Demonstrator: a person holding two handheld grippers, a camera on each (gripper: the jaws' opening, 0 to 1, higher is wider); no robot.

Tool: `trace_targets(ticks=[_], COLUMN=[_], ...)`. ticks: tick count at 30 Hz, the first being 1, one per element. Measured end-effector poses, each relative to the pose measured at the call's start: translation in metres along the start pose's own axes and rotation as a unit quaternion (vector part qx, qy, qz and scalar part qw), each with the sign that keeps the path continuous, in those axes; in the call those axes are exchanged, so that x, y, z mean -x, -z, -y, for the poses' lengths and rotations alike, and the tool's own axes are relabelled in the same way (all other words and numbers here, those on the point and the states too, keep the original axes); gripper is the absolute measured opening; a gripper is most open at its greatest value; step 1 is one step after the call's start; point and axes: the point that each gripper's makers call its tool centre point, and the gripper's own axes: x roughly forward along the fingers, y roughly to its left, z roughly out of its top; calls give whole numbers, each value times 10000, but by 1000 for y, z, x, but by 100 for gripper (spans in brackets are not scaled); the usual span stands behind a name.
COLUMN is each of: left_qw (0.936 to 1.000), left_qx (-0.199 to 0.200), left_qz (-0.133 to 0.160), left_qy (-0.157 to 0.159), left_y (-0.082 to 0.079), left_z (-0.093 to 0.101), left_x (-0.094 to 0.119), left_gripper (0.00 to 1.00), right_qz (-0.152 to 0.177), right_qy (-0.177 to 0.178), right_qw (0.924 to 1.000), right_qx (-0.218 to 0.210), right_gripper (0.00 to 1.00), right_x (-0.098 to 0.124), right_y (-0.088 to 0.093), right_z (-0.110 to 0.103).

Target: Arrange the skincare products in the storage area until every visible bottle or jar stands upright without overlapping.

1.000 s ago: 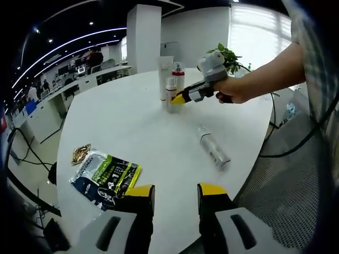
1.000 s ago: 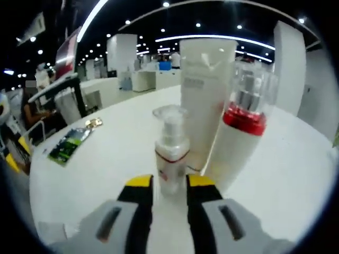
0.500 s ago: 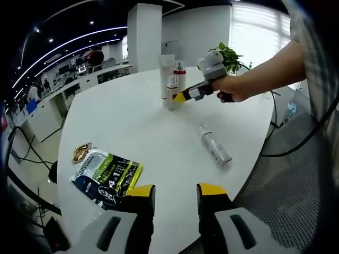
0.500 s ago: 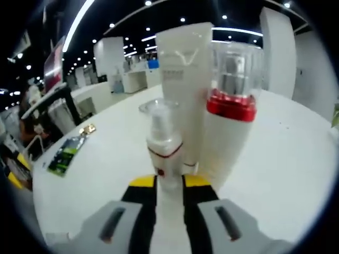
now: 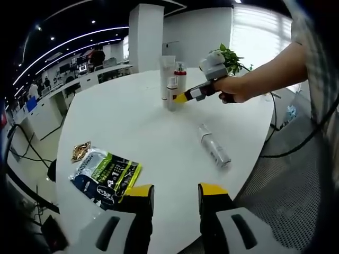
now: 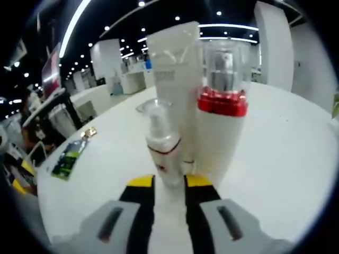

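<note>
On the table [image 5: 132, 121], three containers stand upright in a tight cluster at the far side: a small pump bottle [image 6: 161, 151] in front, a tall tube [image 6: 172, 79] just behind it, and a capped bottle [image 6: 220, 121] beside the tube on the right. The right gripper [image 6: 168, 182] sits at the pump bottle's base, its jaws on either side of it. Nearer the table's middle, another bottle [image 5: 213, 145] lies on its side, well apart from the cluster. A packet [image 5: 106, 176] lies flat near the left gripper [image 5: 175, 191], with a small wrapper [image 5: 80, 152] just beyond it.
</note>
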Motion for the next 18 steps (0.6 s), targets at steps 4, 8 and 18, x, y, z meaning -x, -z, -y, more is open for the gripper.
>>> trace_targets(ticks=[4,8,18], left_qw=[10000,9998,9988], left_qx=[-5,-20,-13], left_qz=[-54,-65,45], left_qy=[-58,-193,-492], left_y=[3,4,2], left_z=[-1,-6,-15], left_x=[0,2,8], left_gripper=[32,33,34], right_qz=[-115,-215,-395], right_qy=[-110,-207,-664], right_qw=[9999,9995,9961], right_qx=[-28,34,428], right_gripper=[24,25,28], right_x=[7,13,34], right_y=[6,12,10], right_z=[-11,-24,-57])
